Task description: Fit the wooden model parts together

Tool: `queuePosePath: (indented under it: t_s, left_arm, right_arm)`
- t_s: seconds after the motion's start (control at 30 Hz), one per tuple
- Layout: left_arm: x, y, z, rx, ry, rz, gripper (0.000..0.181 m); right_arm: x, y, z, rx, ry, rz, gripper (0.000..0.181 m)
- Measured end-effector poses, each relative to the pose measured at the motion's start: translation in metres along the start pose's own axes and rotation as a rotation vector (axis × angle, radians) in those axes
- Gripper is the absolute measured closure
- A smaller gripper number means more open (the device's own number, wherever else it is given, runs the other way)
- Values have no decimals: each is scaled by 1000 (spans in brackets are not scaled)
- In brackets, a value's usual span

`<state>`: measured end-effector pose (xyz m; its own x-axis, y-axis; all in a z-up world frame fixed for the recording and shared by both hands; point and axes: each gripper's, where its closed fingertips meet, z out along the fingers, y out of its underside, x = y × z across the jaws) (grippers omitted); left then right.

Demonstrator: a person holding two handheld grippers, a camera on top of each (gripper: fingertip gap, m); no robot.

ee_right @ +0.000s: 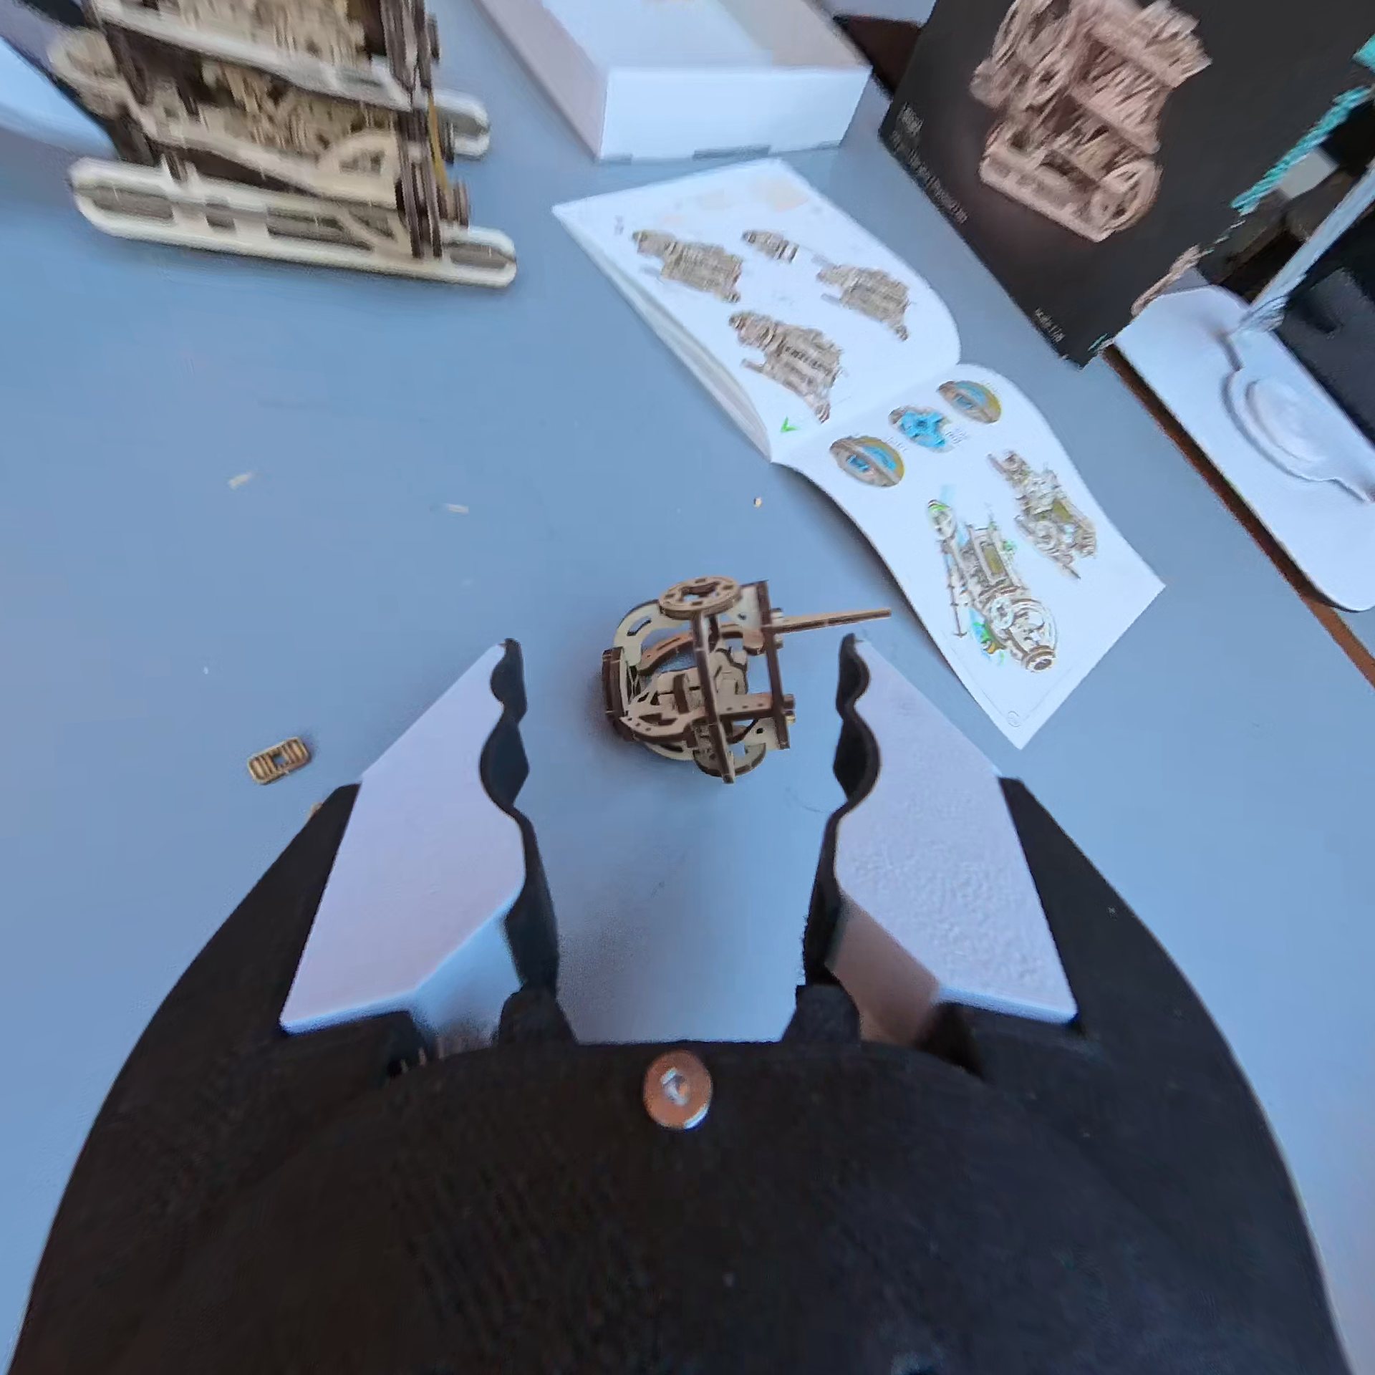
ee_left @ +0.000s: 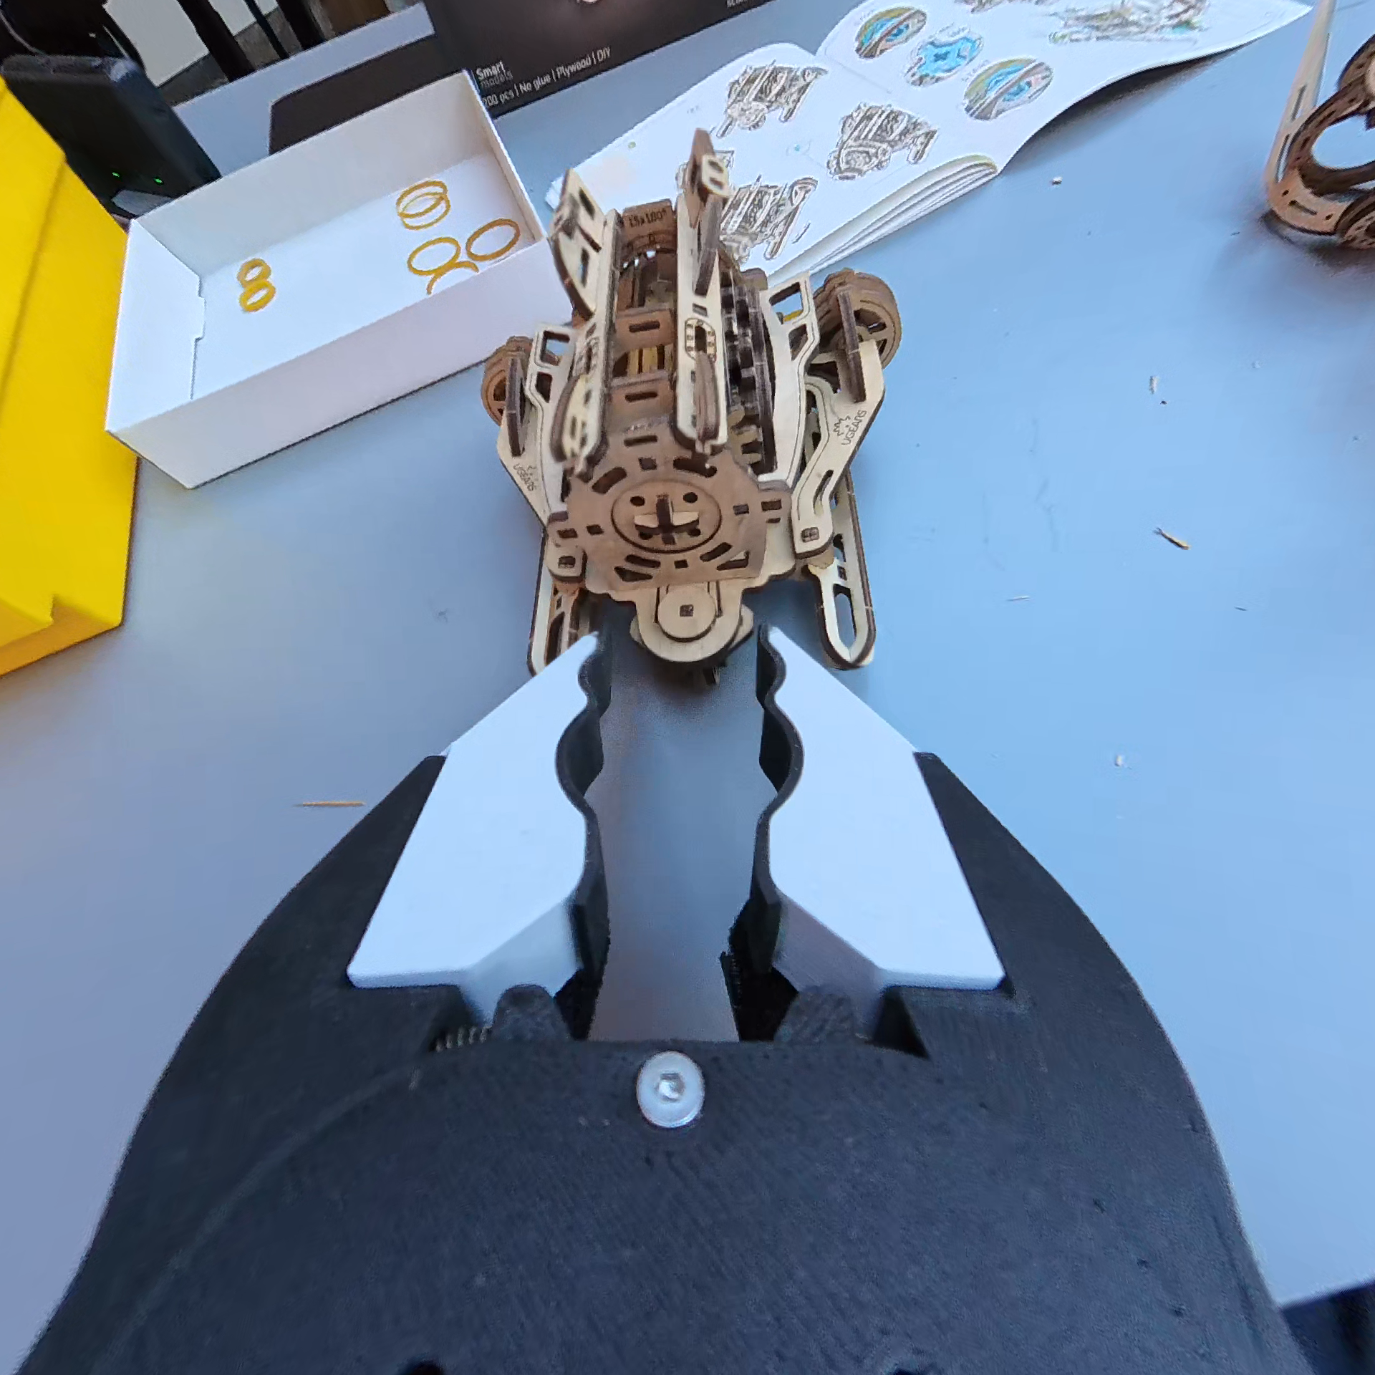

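The large wooden model (ee_left: 670, 446) stands on its rails on the grey table (ee_left: 1079, 670). It also shows blurred at the top left of the right wrist view (ee_right: 283, 141). My left gripper (ee_left: 681, 643) is open, with its fingertips on either side of the round tab at the model's near end. A small rounded wooden sub-assembly (ee_right: 699, 684) with a thin stick pointing right lies on the table. My right gripper (ee_right: 678, 647) is wide open and empty, with its fingertips flanking the sub-assembly without touching it.
An open instruction booklet (ee_right: 856, 417) lies to the right. A white box (ee_left: 320, 297) holds yellow rubber bands. A yellow box (ee_left: 45, 372) sits far left and a black kit box (ee_right: 1116, 164) far right. A small flat wooden piece (ee_right: 277, 759) lies left of my right gripper. A curved wooden part (ee_left: 1332, 164) is at the right edge.
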<state>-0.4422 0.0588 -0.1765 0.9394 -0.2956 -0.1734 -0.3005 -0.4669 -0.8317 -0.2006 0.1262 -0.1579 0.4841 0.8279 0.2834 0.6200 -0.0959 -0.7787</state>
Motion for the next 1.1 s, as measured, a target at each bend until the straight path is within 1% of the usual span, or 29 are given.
queuePosePath:
  t_s: [0.07,0.13,0.27,0.3,0.37,0.43,0.47,0.5,0.57,0.63,0.73,0.83,0.9,1.0,1.1]
  left_arm:
    - [0,2,-9,20,12,-24,145]
    - [2,5,-20,43,31,-51,147]
    - [8,17,-39,75,78,-124,149]
    - [10,19,-44,79,97,-143,149]
    - [16,20,-54,103,148,-187,149]
    - [26,13,-66,152,236,-242,149]
    - [33,8,-72,176,293,-282,149]
    - [43,2,-78,204,373,-329,149]
    - [66,-17,-93,271,583,-444,144]
    - [84,-33,-105,325,765,-547,139]
    - [103,-50,-118,361,973,-662,136]
    - [111,-64,-131,407,1123,-765,140]
    - [111,-72,-140,437,1205,-835,144]
    - [110,-76,-146,456,1249,-877,146]
    - [108,-74,-144,458,1227,-887,147]
  right_arm:
    - [2,7,6,-69,17,-46,106]
    - [1,11,9,-99,19,-93,113]
    - [1,13,5,-120,20,-129,126]
    - [0,8,1,-86,23,-125,130]
    - [-6,-7,-11,15,32,-115,130]
    - [-19,-29,-28,156,27,-97,130]
    - [-31,-42,-37,244,-3,-88,130]
    - [-46,-56,-46,338,-33,-85,130]
    - [-73,-80,-63,504,-79,-84,130]
    - [-104,-104,-79,656,-160,-81,130]
    - [-142,-131,-96,799,-287,-80,130]
    - [-166,-149,-108,887,-395,-80,130]
    - [-175,-156,-113,922,-439,-90,130]
    - [-183,-158,-108,916,-444,-142,130]
    - [-191,-158,-100,899,-461,-180,130]
